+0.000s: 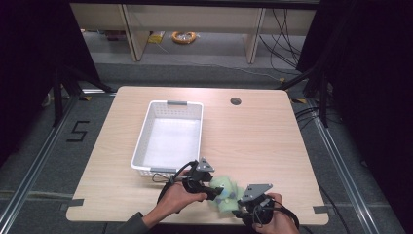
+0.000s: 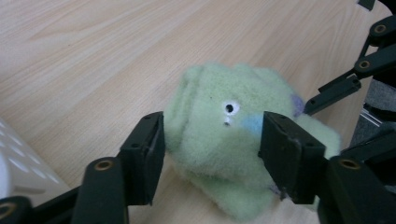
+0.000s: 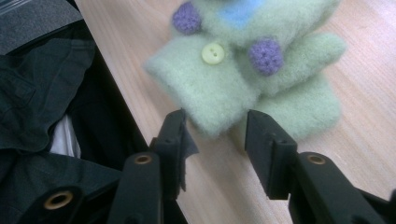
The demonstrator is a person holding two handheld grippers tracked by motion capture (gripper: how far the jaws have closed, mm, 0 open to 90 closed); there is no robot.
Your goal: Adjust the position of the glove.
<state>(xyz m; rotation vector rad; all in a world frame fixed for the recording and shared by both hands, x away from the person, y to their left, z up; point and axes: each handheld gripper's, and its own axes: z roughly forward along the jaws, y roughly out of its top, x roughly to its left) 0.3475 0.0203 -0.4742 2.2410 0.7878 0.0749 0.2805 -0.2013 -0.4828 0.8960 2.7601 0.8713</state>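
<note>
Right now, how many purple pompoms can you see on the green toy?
2, both in the right gripper view: one pompom left of the yellow button, the other pompom right of it. The toy may hide more underneath.

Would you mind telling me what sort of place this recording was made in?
Probably a lab or recording workspace: a bare wooden table on a taped grey floor with a marked number, dark curtains at the sides, and loose cables by the shelving behind.
</note>
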